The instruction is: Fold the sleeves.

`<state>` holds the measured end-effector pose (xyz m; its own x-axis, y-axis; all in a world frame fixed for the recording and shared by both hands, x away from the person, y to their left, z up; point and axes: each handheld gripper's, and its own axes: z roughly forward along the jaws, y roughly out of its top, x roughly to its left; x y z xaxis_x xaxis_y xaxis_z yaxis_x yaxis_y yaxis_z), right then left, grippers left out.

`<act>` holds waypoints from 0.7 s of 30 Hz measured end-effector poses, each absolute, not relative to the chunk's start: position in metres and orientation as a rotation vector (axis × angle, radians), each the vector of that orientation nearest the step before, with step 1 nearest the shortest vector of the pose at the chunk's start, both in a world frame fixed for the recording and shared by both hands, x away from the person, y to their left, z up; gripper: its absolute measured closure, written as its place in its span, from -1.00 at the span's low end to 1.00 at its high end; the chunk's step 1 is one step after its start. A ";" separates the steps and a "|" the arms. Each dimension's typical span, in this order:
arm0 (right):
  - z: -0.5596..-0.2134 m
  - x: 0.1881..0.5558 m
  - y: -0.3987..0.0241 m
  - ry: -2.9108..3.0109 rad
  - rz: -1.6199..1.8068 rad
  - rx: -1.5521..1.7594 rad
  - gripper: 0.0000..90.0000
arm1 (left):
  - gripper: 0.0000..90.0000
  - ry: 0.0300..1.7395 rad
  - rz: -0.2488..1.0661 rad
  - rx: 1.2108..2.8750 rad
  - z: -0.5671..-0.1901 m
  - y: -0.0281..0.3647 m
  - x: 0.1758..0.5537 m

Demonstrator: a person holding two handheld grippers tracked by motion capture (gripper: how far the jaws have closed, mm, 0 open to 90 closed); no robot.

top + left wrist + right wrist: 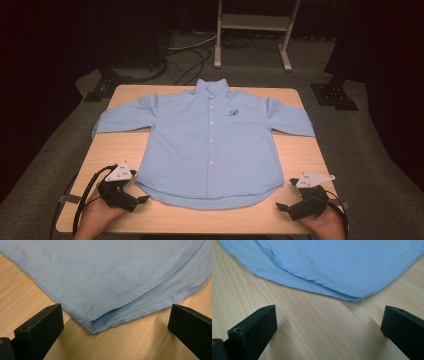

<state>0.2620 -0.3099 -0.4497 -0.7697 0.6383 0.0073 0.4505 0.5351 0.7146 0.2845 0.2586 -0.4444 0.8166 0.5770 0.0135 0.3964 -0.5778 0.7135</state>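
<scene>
The left gripper (131,196) is a matte black, blocky plastic tool topped by a pale grey three-cornered plate dotted with small dark screws; a black cable loops from its rear. The right gripper (290,206) matches it, plate and cable alike. Its square-ended black fingers (253,330) carry small recessed screw holes. Both forearms are bare, without sleeves.
</scene>
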 end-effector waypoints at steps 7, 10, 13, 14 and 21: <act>-0.449 0.263 -0.313 2.520 1.118 0.925 -0.91 | -1.00 0.710 0.316 2.259 -0.444 0.259 0.284; -0.447 0.263 -0.313 2.498 1.137 0.931 -0.94 | -1.00 0.714 0.304 2.239 -0.443 0.259 0.285; -0.445 0.263 -0.312 2.497 1.139 0.936 -0.96 | -1.00 0.720 0.308 2.230 -0.438 0.259 0.284; -0.445 0.263 -0.311 2.498 1.136 0.929 -0.98 | -1.00 0.719 0.319 2.222 -0.436 0.259 0.283; -0.434 0.272 -0.295 2.502 1.149 0.890 -1.00 | -1.00 0.688 0.318 2.206 -0.424 0.255 0.287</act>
<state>0.2716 -0.2952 -0.4344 -0.7831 0.6213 0.0286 0.4264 0.5029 0.7519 0.2870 0.2554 -0.4237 0.8216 0.5700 0.0048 0.3727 -0.5436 0.7521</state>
